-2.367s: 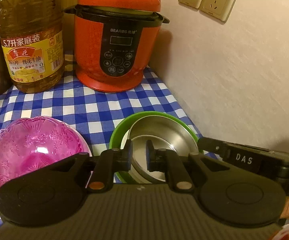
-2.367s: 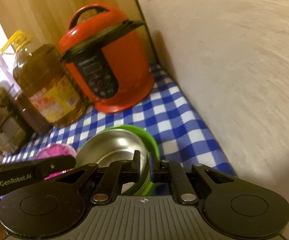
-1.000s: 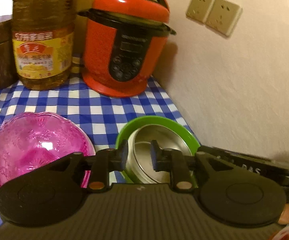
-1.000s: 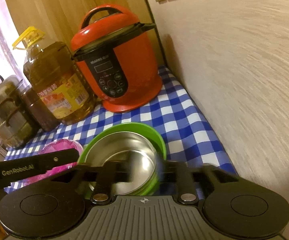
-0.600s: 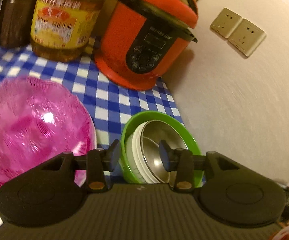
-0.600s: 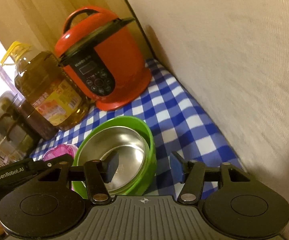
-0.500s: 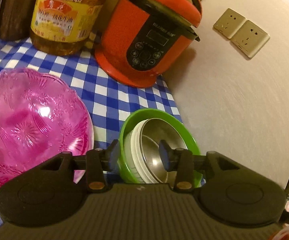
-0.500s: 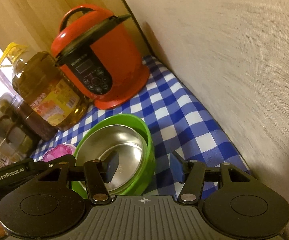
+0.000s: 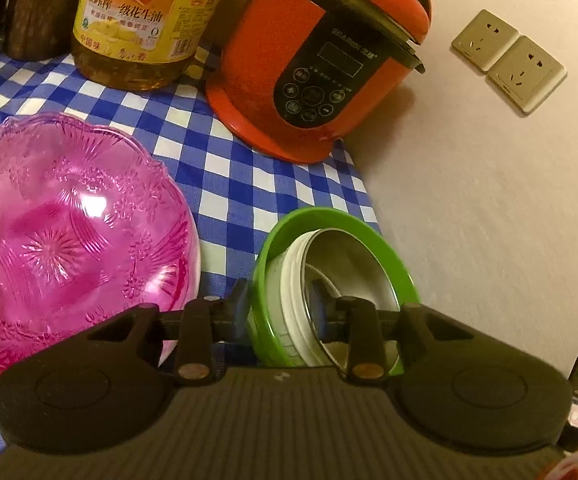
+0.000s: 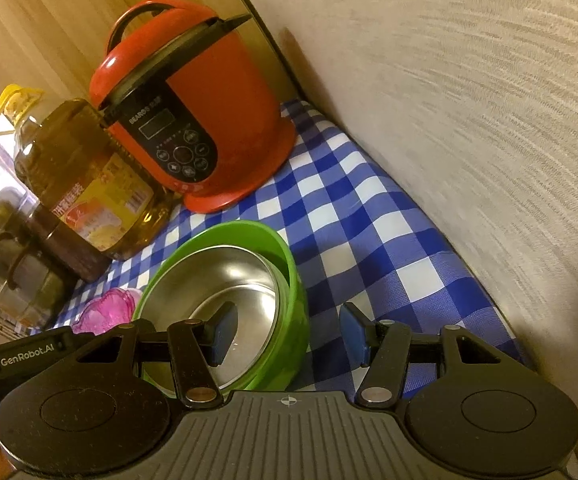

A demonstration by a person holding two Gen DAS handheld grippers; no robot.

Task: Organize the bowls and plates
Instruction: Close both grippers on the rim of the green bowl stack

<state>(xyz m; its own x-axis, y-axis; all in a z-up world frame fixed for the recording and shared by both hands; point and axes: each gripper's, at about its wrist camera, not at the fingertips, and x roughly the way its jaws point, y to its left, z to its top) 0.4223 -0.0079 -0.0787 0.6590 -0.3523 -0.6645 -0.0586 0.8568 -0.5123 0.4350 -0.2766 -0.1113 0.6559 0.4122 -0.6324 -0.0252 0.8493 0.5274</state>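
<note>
Right gripper [image 10: 285, 338] now spread astride the green bowl [image 10: 289, 280] wall — left gripper [image 9: 279, 312] closing over the opposite rim, stack apparently just set down.

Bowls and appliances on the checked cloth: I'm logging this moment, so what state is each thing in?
Green bowl: upright, nested stack inside.
Steel bowl: nested on top, empty.
Pink glass bowl: upright, empty.
Pressure cooker: lid closed.
Oil bottle: capped, mostly full.
Left gripper: closing astride the stack's rim.
Right gripper: open astride the rim.
</note>
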